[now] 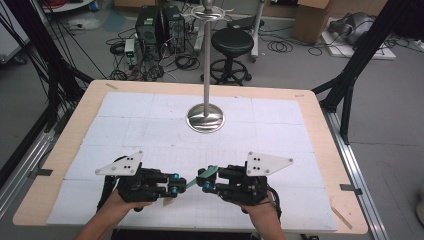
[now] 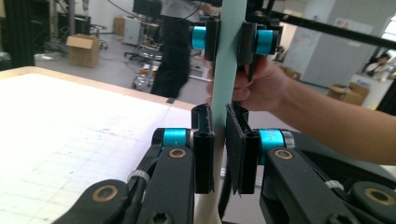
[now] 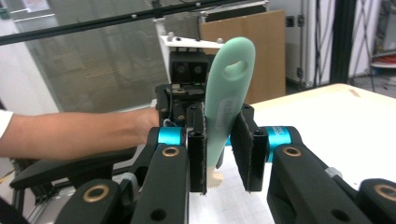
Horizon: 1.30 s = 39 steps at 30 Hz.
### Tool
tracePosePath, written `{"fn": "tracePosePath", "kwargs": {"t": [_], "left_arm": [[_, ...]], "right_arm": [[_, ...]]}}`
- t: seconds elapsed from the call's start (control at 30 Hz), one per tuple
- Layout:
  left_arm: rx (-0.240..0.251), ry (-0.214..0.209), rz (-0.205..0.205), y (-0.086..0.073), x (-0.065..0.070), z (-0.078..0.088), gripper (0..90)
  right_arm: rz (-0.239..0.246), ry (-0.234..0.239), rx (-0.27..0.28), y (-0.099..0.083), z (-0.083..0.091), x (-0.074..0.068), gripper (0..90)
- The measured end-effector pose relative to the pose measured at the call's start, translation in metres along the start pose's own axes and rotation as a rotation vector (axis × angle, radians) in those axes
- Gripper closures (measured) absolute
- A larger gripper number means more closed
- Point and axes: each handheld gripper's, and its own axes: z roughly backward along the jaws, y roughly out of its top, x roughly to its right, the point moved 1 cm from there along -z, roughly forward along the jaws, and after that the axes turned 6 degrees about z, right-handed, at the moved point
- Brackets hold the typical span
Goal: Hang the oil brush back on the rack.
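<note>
- Lab floor with cables, computer towers and a black stool (image 1: 233, 42) behind a wooden table (image 1: 320, 130) covered by a white gridded mat (image 1: 130, 120); steel stand (image 1: 205, 118) with a round base near the mat's middle.
- At left, near the front edge: left gripper (image 1: 173, 184), held in a hand, jaws pointing right toward its partner.
- Seen along its own jaws: pads standing close on either side of a mint-green handled utensil (image 2: 224, 84), a thin gap showing on one side; cannot tell whether actually clamping.
- Between the two tools: utensil lifted above the mat, long axis running left to right from one gripper to the other, pale working end toward the left gripper, handle with its hanging hole toward the right.
- At right: right gripper (image 1: 205, 180), jaws set apart around the handle (image 3: 229, 107), one pad touching it, the other clearly off.
- Likely a handover, with neither grip plainly firm.
</note>
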Motion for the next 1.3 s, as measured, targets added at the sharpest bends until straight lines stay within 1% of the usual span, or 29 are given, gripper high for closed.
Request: {"fn": "tracePosePath", "kwargs": {"t": [0.03, 0.07, 0.1, 0.13, 0.17, 0.2, 0.27, 0.37, 0.4, 0.5, 0.57, 0.63, 0.7, 0.8, 0.87, 0.9, 1.0, 1.07, 1.13, 1.2, 1.3], "left_arm": [[-0.007, 0.022, -0.009, 0.0, 0.0, 0.0, 80.4], [-0.017, 0.055, -0.016, 0.0, 0.001, -0.001, 79.0], [-0.029, 0.1, -0.014, 0.0, 0.001, -0.002, 71.0], [-0.047, 0.127, -0.011, 0.001, 0.001, -0.003, 59.8], [-0.059, 0.148, -0.025, 0.001, 0.002, -0.004, 54.2], [-0.063, 0.167, -0.043, 0.002, 0.003, -0.004, 52.9], [-0.07, 0.19, -0.05, 0.005, 0.005, -0.005, 47.6], [-0.108, 0.21, -0.075, 0.008, 0.009, -0.008, 45.5], [-0.112, 0.211, -0.076, 0.009, 0.01, -0.009, 45.1], [-0.133, 0.212, -0.088, 0.008, 0.012, -0.013, 45.3], [-0.159, 0.219, -0.096, 0.006, 0.013, -0.016, 45.5], [-0.168, 0.217, -0.084, 0.004, 0.012, -0.019, 45.7], [-0.176, 0.221, -0.083, 0.003, 0.011, -0.021, 47.4], [-0.174, 0.224, -0.089, 0.003, 0.01, -0.022, 53.6], [-0.188, 0.233, -0.088, 0.003, 0.008, -0.023, 56.5], [-0.187, 0.234, -0.093, 0.002, 0.008, -0.023, 60.7], [-0.184, 0.238, -0.097, 0.002, 0.007, -0.025, 66.2], [-0.194, 0.247, -0.104, 0.001, 0.007, -0.026, 69.6], [-0.205, 0.266, -0.106, 0.0, 0.008, -0.027, 73.3], [-0.208, 0.279, -0.113, 0.0, 0.009, -0.027, 79.5], [-0.211, 0.278, -0.109, 0.0, 0.009, -0.028, 81.3]], "right_arm": [[-0.008, -0.01, -0.003, 0.0, -0.001, 0.0, 76.7], [-0.016, -0.025, -0.013, 0.0, -0.001, -0.001, 76.7], [-0.022, -0.038, -0.026, 0.001, -0.002, -0.001, 76.7], [-0.033, -0.046, -0.037, 0.001, -0.003, -0.001, 76.7], [-0.045, -0.058, -0.051, 0.002, -0.004, -0.001, 76.7], [-0.052, -0.074, -0.063, 0.003, -0.005, -0.001, 76.8], [-0.067, -0.099, -0.084, 0.005, -0.006, -0.001, 76.8], [-0.079, -0.143, -0.121, 0.01, -0.008, -0.002, 76.7], [-0.083, -0.157, -0.136, 0.012, -0.009, -0.002, 76.7], [-0.092, -0.183, -0.165, 0.015, -0.012, -0.002, 76.7], [-0.102, -0.197, -0.178, 0.016, -0.013, -0.001, 76.7], [-0.114, -0.207, -0.188, 0.017, -0.015, -0.001, 76.7], [-0.124, -0.21, -0.194, 0.017, -0.016, 0.0, 76.7], [-0.136, -0.214, -0.206, 0.016, -0.017, -0.001, 76.6], [-0.143, -0.212, -0.209, 0.016, -0.018, -0.001, 76.6], [-0.141, -0.214, -0.209, 0.016, -0.019, 0.0, 76.6], [-0.153, -0.217, -0.208, 0.016, -0.019, 0.0, 76.6], [-0.157, -0.226, -0.212, 0.016, -0.019, 0.001, 76.6], [-0.165, -0.232, -0.216, 0.015, -0.019, 0.001, 76.6], [-0.164, -0.232, -0.213, 0.015, -0.02, 0.001, 76.6], [-0.168, -0.232, -0.214, 0.015, -0.021, 0.0, 76.6]]}}
